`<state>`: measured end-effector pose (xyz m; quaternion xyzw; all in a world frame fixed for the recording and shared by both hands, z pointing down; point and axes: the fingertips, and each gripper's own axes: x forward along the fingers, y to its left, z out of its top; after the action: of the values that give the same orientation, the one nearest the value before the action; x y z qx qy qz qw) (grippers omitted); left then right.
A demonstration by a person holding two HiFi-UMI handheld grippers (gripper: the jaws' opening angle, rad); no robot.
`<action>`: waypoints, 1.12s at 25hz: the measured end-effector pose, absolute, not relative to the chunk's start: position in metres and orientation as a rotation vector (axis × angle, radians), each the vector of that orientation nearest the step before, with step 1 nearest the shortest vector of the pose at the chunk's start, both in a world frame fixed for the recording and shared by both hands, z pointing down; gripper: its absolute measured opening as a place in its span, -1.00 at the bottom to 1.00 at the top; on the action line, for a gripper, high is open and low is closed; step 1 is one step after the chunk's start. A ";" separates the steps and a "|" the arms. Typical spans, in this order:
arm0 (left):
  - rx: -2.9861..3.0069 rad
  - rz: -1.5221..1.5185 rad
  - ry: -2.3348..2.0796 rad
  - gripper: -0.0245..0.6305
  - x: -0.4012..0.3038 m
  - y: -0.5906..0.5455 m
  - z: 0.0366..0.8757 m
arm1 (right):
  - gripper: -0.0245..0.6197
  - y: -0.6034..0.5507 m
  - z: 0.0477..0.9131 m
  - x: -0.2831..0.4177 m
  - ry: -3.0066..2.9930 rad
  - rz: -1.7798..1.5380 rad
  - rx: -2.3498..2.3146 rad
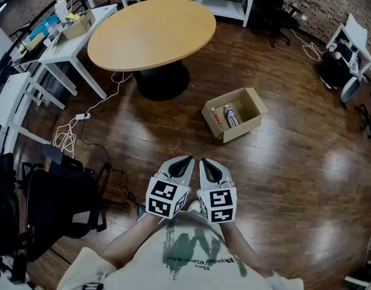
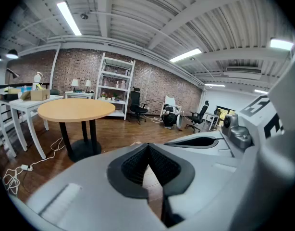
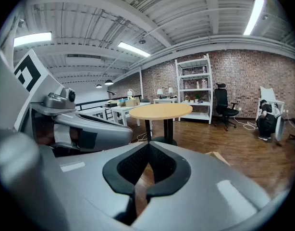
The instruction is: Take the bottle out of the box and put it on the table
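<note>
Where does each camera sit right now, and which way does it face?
Head view: on the person's head, steeply down at the floor, box, bottle and round table; left gripper, right gripper and shirt show.
Left gripper view: on the left gripper, along its shut jaws toward the round table; right gripper at its right.
Right gripper view: on the right gripper, along its shut jaws toward the same table; left gripper at its left.
Shared: all three show the round table.
</note>
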<state>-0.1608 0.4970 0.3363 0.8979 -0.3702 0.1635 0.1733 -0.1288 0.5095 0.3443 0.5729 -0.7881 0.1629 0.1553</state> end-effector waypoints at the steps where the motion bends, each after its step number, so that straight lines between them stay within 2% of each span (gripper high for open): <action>1: 2.551 0.469 -1.048 -0.93 -0.156 0.497 0.337 | -0.92 0.510 0.345 -0.124 -2.257 0.473 1.643; 13: 2.548 0.465 -0.983 -0.93 -0.121 0.466 0.355 | -0.92 0.484 0.363 -0.093 -2.219 0.514 1.682; 28: 2.514 0.443 -0.946 -0.93 -0.130 0.317 0.364 | -0.92 0.340 0.365 -0.093 -2.134 0.538 1.750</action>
<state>-0.1301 0.3174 0.3640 0.9032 -0.3400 0.1591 0.2080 -0.0933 0.3396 0.3649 0.6138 -0.7487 0.1889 0.1643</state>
